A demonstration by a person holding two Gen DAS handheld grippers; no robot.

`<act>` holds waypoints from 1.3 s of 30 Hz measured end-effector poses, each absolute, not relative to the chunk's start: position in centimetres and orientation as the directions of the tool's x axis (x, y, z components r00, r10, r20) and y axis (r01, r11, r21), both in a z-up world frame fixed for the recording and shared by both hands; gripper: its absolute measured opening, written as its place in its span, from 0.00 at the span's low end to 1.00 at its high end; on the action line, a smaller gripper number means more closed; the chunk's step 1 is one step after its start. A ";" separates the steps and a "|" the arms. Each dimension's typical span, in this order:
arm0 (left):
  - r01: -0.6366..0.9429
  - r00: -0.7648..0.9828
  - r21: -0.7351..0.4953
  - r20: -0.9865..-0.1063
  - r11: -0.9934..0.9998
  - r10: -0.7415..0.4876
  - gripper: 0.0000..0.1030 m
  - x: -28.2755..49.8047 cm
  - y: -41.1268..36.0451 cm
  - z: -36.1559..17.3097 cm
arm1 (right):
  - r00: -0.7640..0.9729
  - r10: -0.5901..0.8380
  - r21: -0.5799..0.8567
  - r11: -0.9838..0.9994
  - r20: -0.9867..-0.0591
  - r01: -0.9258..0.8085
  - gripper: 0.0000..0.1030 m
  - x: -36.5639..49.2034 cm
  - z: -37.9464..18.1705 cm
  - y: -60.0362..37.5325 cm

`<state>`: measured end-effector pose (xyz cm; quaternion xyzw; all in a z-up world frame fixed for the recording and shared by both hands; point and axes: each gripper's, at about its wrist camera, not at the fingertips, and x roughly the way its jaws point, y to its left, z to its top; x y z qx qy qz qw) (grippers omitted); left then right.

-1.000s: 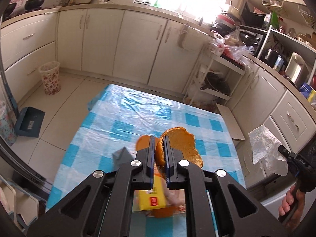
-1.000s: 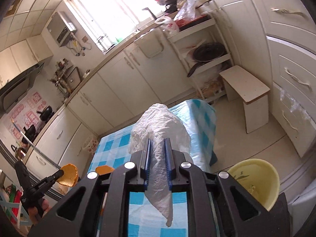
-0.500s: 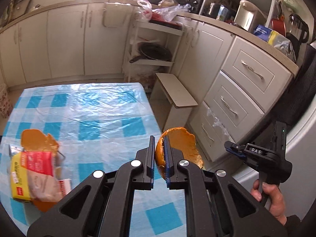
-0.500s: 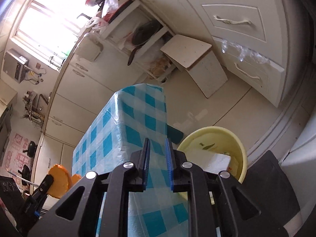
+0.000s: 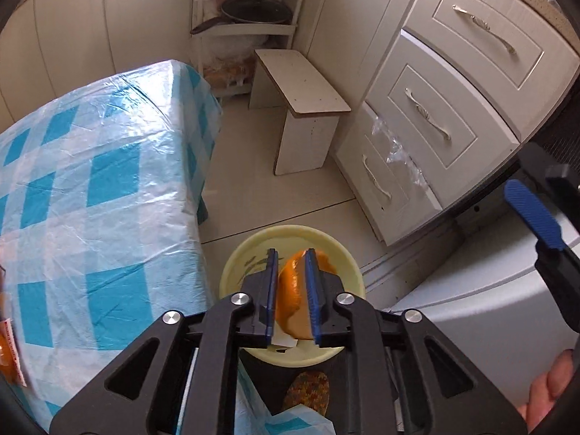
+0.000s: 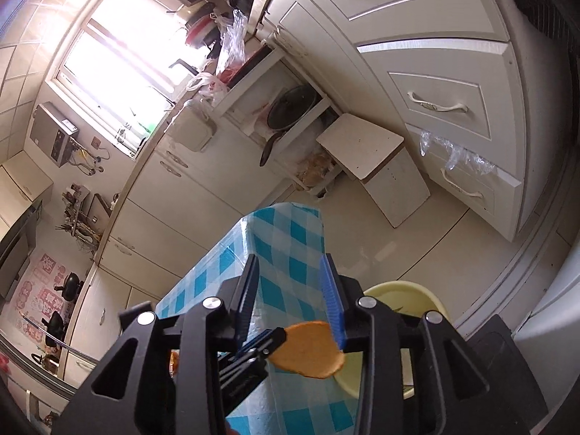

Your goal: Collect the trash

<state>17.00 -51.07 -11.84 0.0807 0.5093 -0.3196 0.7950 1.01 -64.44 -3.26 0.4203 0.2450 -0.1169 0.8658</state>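
My left gripper (image 5: 291, 253) is shut on an orange peel (image 5: 294, 291) and holds it right above the yellow trash bin (image 5: 235, 259) on the floor by the table's corner. In the right wrist view the peel (image 6: 308, 349) juts from the left gripper over the bin (image 6: 417, 293). My right gripper (image 6: 290, 264) is open and empty, up above the table's edge; one blue fingertip (image 5: 531, 217) shows at the right of the left wrist view. White paper lies inside the bin (image 5: 282, 342).
The table with the blue checked cloth (image 5: 90, 188) fills the left. A snack wrapper (image 5: 9, 348) lies at its left edge. A small wooden stool (image 5: 302, 108) and white drawers (image 5: 427, 123) stand beyond the bin. A slipper (image 5: 308, 391) is below.
My left gripper carried the orange peel from over the table to above the yellow bin. My right gripper dropped the white plastic bag and has opened wide.
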 end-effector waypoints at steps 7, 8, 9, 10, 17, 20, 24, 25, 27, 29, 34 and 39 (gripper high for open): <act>0.589 0.288 -0.186 -0.861 0.786 -0.420 0.46 16.9 -52.3 -12.1 | 0.867 0.014 0.700 0.596 -0.499 0.393 0.39 1.1 -3.2 -65.2; 0.589 0.290 -0.184 -0.860 0.787 -0.419 0.46 16.9 -52.0 -12.0 | 0.868 0.015 0.700 0.598 -0.496 0.390 0.40 1.2 -3.1 -65.1; 0.588 0.293 -0.184 -0.859 0.788 -0.419 0.46 17.0 -51.6 -11.6 | 0.870 0.016 0.700 0.600 -0.493 0.386 0.41 1.3 -3.0 -65.0; 0.586 0.302 -0.179 -0.857 0.790 -0.418 0.47 16.9 -51.2 -11.3 | 0.871 0.020 0.702 0.601 -0.491 0.383 0.41 1.4 -2.9 -64.9; 0.566 0.396 -0.114 -0.831 0.817 -0.390 0.58 17.1 -44.6 -7.6 | 0.875 0.043 0.702 0.617 -0.481 0.355 0.45 2.5 -2.3 -63.5; 0.534 0.445 -0.074 -0.822 0.842 -0.354 0.63 17.5 -40.0 -5.9 | 0.873 0.060 0.698 0.629 -0.483 0.343 0.46 3.2 -2.1 -62.6; 0.448 0.517 -0.033 -0.806 0.893 -0.289 0.69 18.4 -32.5 -4.1 | 0.865 0.094 0.690 0.648 -0.493 0.323 0.49 4.5 -2.0 -61.0; 0.419 0.533 -0.025 -0.803 0.908 -0.268 0.70 18.8 -30.5 -3.7 | 0.862 0.102 0.688 0.652 -0.496 0.318 0.50 4.8 -2.0 -60.5; 0.359 0.555 -0.012 -0.801 0.933 -0.224 0.72 19.6 -26.8 -3.4 | 0.855 0.123 0.684 0.661 -0.504 0.308 0.50 5.6 -2.1 -59.6; 0.287 0.572 -0.012 -0.800 0.958 -0.181 0.73 20.6 -22.7 -3.1 | 0.846 0.142 0.678 0.671 -0.514 0.299 0.51 6.4 -2.2 -58.5; 0.116 0.586 -0.030 -0.805 0.993 -0.093 0.76 22.9 -15.1 -3.1 | 0.817 0.195 0.653 0.710 -0.543 0.264 0.54 8.5 -2.4 -55.0; 0.057 0.549 -0.098 -0.828 0.994 -0.113 0.80 24.1 -11.7 -4.7 | 0.782 0.239 0.616 0.755 -0.576 0.223 0.57 10.8 -2.9 -51.4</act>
